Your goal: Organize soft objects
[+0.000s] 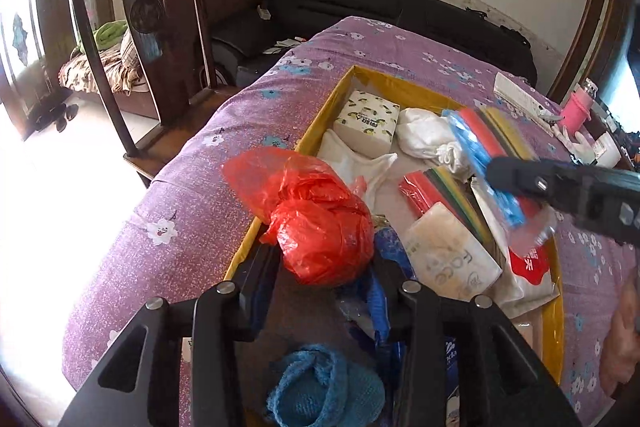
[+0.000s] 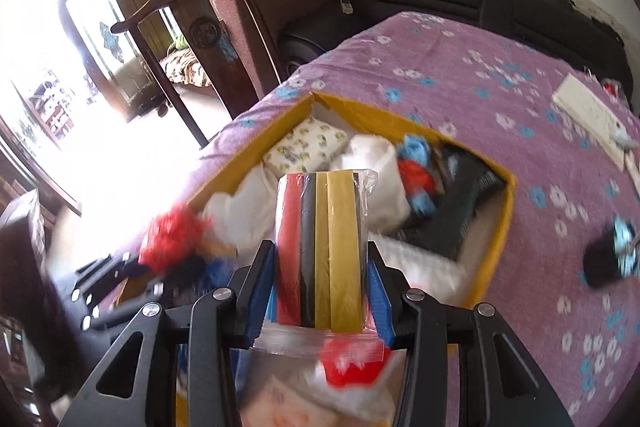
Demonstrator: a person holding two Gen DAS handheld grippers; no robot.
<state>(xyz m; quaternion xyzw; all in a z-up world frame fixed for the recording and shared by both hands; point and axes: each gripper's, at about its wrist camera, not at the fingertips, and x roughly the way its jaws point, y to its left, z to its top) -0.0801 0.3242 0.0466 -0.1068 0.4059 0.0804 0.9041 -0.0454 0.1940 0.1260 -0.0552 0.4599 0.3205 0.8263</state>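
A yellow-edged cardboard box (image 1: 316,119) sits on a purple flowered bedspread (image 1: 192,195) and holds soft items. My left gripper (image 1: 326,259) is shut on a red plastic bag (image 1: 320,223) at the box's near left edge. My right gripper (image 2: 320,291) is shut on a clear-wrapped pack of coloured cloths (image 2: 320,251), red, black and yellow, held above the box (image 2: 500,227). The same pack (image 1: 492,147) shows at right in the left wrist view. In the box lie a patterned tissue pack (image 1: 368,121), white cloths (image 1: 428,135), a second coloured pack (image 1: 440,191) and a white tissue pack (image 1: 452,255).
A blue knitted item (image 1: 324,387) lies under my left gripper. A dark wooden chair (image 1: 160,39) and a black sofa (image 1: 400,11) stand beyond the bed. A white power strip (image 2: 588,111) and a pink cup (image 1: 576,115) lie at the far right.
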